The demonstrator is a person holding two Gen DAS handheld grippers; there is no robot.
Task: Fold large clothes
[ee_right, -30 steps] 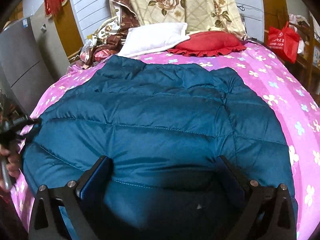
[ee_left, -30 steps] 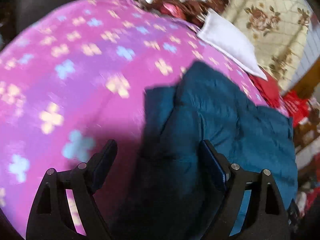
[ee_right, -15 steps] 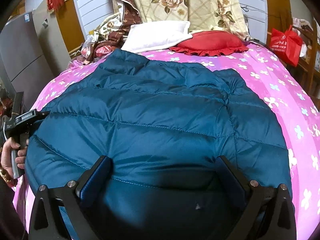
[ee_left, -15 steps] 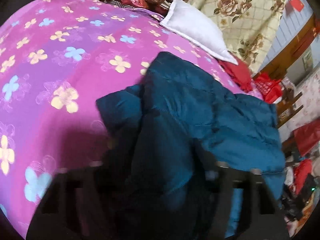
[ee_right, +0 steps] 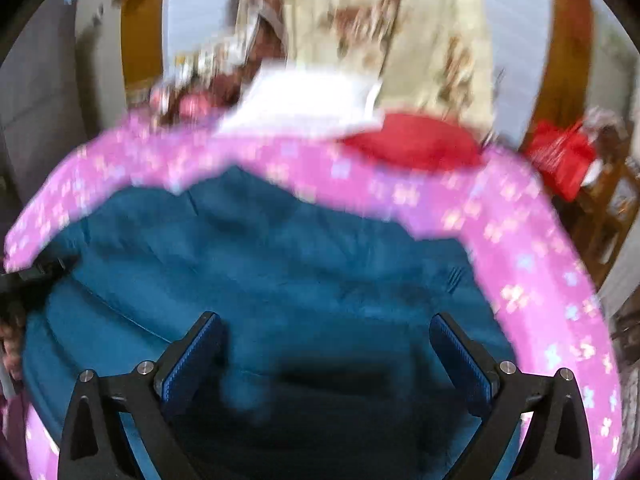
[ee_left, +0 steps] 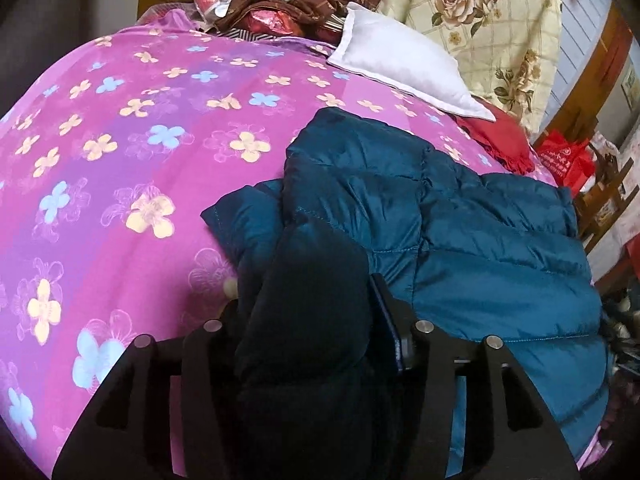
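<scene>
A large teal quilted puffer jacket [ee_left: 460, 240] lies on a pink flowered bedspread [ee_left: 140, 140]. In the left wrist view my left gripper [ee_left: 308, 308] is shut on a thick fold of the jacket's left edge, and the fabric bulges between the fingers. In the blurred right wrist view the jacket [ee_right: 300, 260] fills the middle. My right gripper [ee_right: 326, 340] is open over its near edge, blue pads wide apart, with jacket fabric lying between them. The hand that holds the left gripper shows at the far left edge of that view.
A white pillow [ee_left: 404, 60] and a red cushion [ee_left: 496, 140] lie at the head of the bed, with a cream rose-print quilt [ee_left: 480, 12] behind. A red bag [ee_left: 564, 156] hangs at the right. Clutter is piled at the far left corner.
My left gripper has closed on the jacket's edge fold. My right gripper has moved quickly and its view is now blurred, with its jaws still open.
</scene>
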